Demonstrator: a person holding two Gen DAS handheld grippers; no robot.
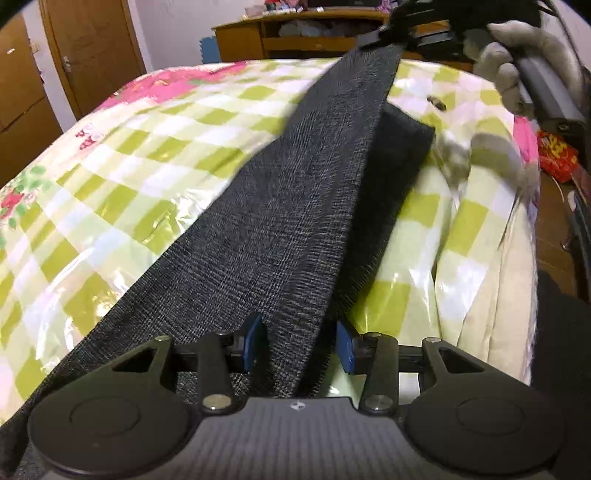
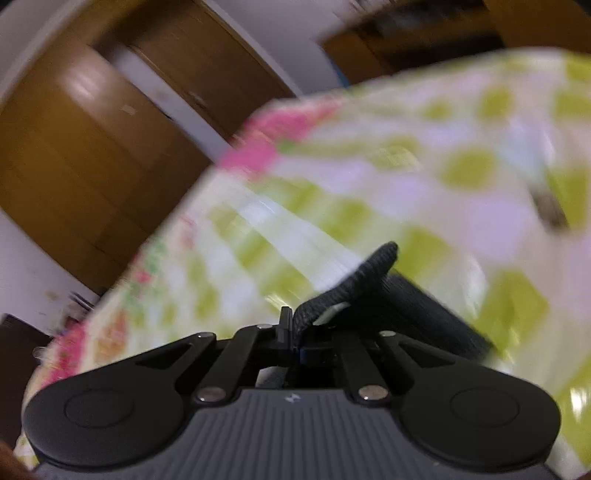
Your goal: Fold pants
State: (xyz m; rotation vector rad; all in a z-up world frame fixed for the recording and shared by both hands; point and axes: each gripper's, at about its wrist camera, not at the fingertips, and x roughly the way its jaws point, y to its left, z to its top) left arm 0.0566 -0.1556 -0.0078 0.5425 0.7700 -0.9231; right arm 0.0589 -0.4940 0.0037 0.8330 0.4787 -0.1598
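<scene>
Dark grey woven pants (image 1: 295, 206) stretch across the bed in the left wrist view, from my left gripper (image 1: 301, 345) up to my right gripper (image 1: 391, 35) at the top. The left gripper's blue pads (image 1: 254, 343) stand on either side of a bunched edge of the fabric with a gap between them. My right gripper (image 2: 295, 326), in the blurred right wrist view, is shut on the pants' end (image 2: 369, 275), lifted above the bed. A gloved hand (image 1: 513, 70) holds the right gripper.
The bed (image 1: 129, 155) wears a glossy green-and-white checked cover with pink flowers. A wooden desk (image 1: 295, 33) stands behind it, wooden doors (image 1: 88, 48) at the left. A red packet (image 1: 556, 155) lies beside the bed's right edge.
</scene>
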